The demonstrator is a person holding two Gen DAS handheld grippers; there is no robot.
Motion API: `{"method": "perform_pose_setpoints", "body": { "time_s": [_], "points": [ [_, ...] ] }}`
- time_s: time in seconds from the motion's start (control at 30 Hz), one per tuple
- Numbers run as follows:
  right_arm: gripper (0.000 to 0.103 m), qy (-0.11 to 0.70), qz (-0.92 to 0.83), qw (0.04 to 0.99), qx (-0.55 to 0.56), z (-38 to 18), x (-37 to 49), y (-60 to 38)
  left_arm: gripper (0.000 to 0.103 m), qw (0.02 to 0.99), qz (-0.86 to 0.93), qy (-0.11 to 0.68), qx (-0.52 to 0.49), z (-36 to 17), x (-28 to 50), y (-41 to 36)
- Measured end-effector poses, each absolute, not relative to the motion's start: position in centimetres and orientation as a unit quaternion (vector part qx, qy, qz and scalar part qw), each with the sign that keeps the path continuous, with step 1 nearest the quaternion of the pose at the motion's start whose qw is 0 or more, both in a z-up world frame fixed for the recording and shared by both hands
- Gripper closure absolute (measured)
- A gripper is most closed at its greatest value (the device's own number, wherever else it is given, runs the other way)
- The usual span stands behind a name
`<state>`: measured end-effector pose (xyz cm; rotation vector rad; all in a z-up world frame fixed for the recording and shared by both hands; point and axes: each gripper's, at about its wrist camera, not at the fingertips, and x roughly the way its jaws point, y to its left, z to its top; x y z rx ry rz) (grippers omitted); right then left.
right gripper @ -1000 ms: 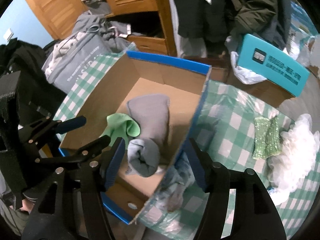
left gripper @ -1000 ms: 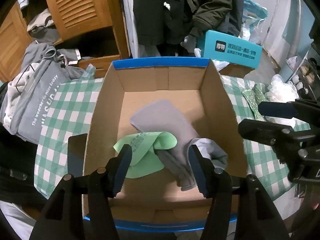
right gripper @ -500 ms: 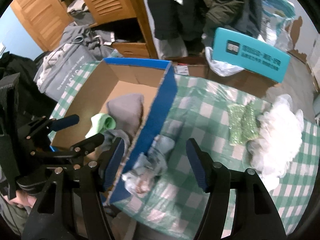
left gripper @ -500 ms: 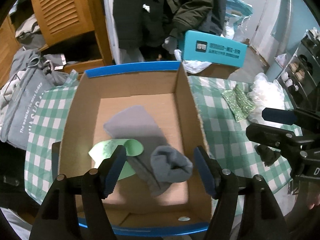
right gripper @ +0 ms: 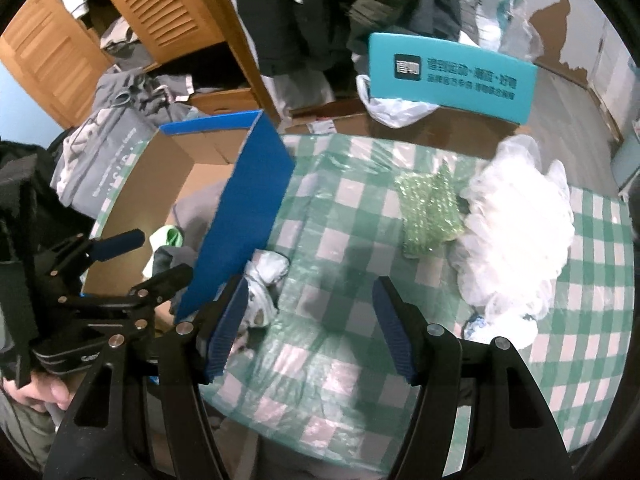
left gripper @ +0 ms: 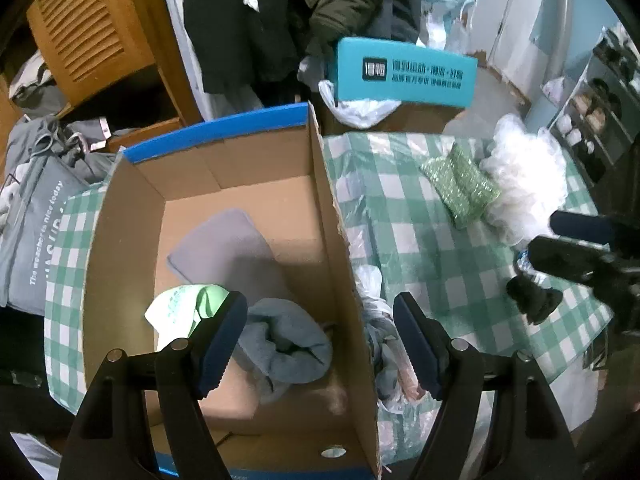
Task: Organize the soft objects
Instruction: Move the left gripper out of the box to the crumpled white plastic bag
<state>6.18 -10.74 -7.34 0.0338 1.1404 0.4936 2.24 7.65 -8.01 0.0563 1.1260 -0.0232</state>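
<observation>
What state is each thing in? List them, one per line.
cardboard box: open-topped, partly filled.
grey sock: rolled, in box.
green cloth: crumpled, in box.
green scrubber: flat on table.
left gripper: open, empty, jaws just widened.
right gripper: open, empty.

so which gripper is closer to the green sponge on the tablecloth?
Right. The right gripper hangs open over the checked cloth just short of the green sponge. The left gripper straddles the cardboard box wall, farther off.

grey bag (left gripper: 38,240), "nice today"
</observation>
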Motion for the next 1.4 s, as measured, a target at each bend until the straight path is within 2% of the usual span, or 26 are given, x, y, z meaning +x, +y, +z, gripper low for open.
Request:
{"method": "perform_pose_setpoints", "body": {
  "time_s": [0.37,0.9,1.13,1.4],
  "points": [
    [0.038,0.535,0.230,0.813,0.025,-7.3,6.3,-11.6,0.026,0.821,0.030,0.565,0.078,-11.1,3.1,7.4],
    [0.038,0.537,0.234,0.810,0.017,-7.4,6.2,-10.4,0.016,0.818,0.038,0.572,0.049,-12.1,3.4,10.0],
    [0.038,0.537,0.235,0.810,0.016,-7.4,6.1,-10.4,0.016,0.815,0.051,0.575,0.058,-12.0,3.2,10.5],
    [0.038,0.535,0.233,0.812,0.016,-7.2,5.9,-10.6,0.018,0.837,0.027,0.544,0.045,-9.4,1.3,8.5]
  ]
}}
